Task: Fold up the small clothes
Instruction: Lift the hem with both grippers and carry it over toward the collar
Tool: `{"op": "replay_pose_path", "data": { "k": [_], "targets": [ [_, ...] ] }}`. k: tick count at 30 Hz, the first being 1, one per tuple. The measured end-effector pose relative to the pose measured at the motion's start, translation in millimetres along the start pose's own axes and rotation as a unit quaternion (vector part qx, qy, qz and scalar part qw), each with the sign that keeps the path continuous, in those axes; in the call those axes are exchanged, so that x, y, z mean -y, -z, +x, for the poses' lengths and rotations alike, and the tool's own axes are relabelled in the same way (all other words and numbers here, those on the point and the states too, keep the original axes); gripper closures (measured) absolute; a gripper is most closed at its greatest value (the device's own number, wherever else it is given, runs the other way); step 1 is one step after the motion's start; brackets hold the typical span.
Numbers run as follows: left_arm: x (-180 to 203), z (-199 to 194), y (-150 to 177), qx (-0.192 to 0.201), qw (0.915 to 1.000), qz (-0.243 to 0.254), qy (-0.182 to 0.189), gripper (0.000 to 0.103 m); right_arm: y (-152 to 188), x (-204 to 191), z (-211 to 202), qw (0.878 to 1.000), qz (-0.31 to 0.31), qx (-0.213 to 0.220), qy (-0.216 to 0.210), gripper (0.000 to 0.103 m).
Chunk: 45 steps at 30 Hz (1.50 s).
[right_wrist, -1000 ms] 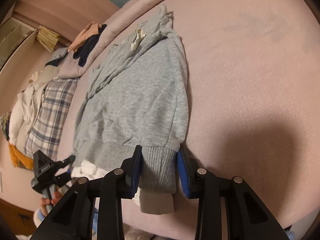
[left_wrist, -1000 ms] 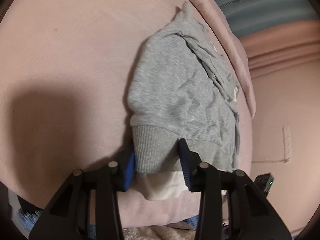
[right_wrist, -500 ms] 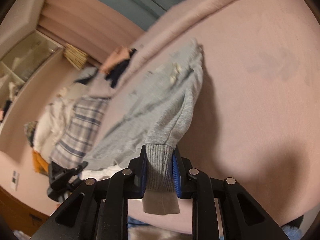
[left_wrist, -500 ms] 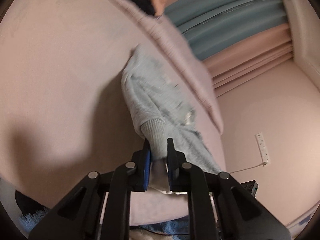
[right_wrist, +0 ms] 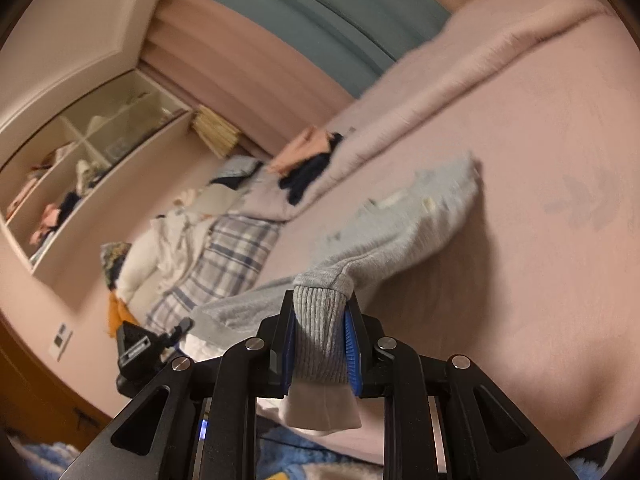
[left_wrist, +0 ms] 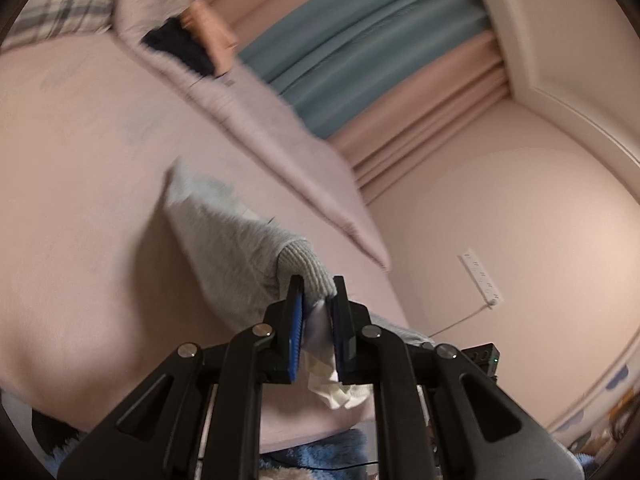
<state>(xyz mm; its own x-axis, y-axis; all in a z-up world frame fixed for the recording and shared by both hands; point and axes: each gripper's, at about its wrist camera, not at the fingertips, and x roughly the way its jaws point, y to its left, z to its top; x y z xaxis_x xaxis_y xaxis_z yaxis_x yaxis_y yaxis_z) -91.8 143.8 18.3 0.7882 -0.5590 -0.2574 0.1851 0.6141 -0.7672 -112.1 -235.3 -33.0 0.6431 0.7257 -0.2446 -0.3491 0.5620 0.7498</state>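
Grey sweater: ribbed hem clamped in left gripper and right gripper jaws; keep hem taut and level when folding.

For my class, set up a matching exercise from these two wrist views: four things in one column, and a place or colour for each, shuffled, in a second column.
Things:
1. grey sweatshirt
2. plaid cloth
3. curtain
4. power strip

Descriptions:
A. on the pink wall
B. blue-grey, between pink drapes
C. ribbed hem clamped in both grippers' jaws
D. lying at the far end of the bed

Pairs: 1-C, 2-D, 3-B, 4-A
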Motion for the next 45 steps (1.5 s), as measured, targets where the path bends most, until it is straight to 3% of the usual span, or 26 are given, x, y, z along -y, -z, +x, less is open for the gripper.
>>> {"op": "replay_pose_path", "data": {
  "k": [7, 12, 14, 18, 22, 23, 24, 26, 28, 30, 34, 38, 45],
  "targets": [
    [28.6, -22.5, -11.6, 0.031, 0.9974, 0.019, 0.062, 0.092, -9.8, -35.2, -8.6, 0.997, -0.034, 0.025, -0.061, 0.08],
    [30.5, -28.6, -26.0, 0.048, 0.9945, 0.012, 0.093, 0.092, -19.8, -32.5, -11.7, 0.995, -0.016, 0.042, -0.09, 0.08],
    [23.8, -24.9, -32.7, 0.053, 0.9933, -0.002, 0.103, 0.1, -24.1, -23.0, -7.2, 0.996, 0.0, 0.048, -0.079, 0.08],
    [2.8, -1.2, -35.2, 0.04, 0.9972, -0.018, 0.06, 0.099, -25.3, -2.9, 10.3, 0.997, 0.031, 0.026, -0.062, 0.08],
    [-42.6, 28.2, -29.6, -0.001, 0.9966, -0.079, -0.026, 0.099, -21.8, 19.3, 43.8, 0.998, 0.062, -0.012, -0.019, 0.08],
    [-51.5, 32.2, -27.3, -0.024, 0.9948, -0.088, -0.045, 0.095, -20.2, 23.0, 50.7, 0.997, 0.069, -0.025, -0.016, 0.08],
    [-57.3, 34.9, -24.2, -0.046, 0.9928, -0.095, -0.057, 0.09, -19.3, 25.4, 53.2, 0.997, 0.07, -0.032, -0.019, 0.08],
    [-74.6, 40.2, -10.8, -0.095, 0.9834, -0.121, -0.097, 0.065, -19.4, 23.0, 55.8, 0.997, 0.064, -0.037, -0.024, 0.08],
    [-88.8, 41.3, 7.4, -0.122, 0.975, -0.152, -0.107, 0.058, -20.6, 20.5, 56.0, 0.997, 0.059, -0.037, -0.03, 0.08],
    [-105.3, 41.9, 30.8, -0.145, 0.9645, -0.197, -0.099, 0.058, -21.3, 20.4, 55.9, 0.997, 0.057, -0.036, -0.032, 0.08],
    [-116.9, 44.2, 59.8, -0.18, 0.9518, -0.227, -0.101, 0.058, -22.1, 23.7, 58.7, 0.997, 0.061, -0.038, -0.028, 0.08],
    [-108.6, 49.7, 80.1, -0.218, 0.9414, -0.244, -0.08, 0.041, -23.1, 24.8, 59.6, 0.997, 0.063, -0.038, -0.026, 0.08],
    [-114.7, 74.0, 113.3, -0.265, 0.9196, -0.284, -0.062, 0.041, -23.6, 23.4, 58.7, 0.997, 0.064, -0.037, -0.028, 0.08]
  ]
}}
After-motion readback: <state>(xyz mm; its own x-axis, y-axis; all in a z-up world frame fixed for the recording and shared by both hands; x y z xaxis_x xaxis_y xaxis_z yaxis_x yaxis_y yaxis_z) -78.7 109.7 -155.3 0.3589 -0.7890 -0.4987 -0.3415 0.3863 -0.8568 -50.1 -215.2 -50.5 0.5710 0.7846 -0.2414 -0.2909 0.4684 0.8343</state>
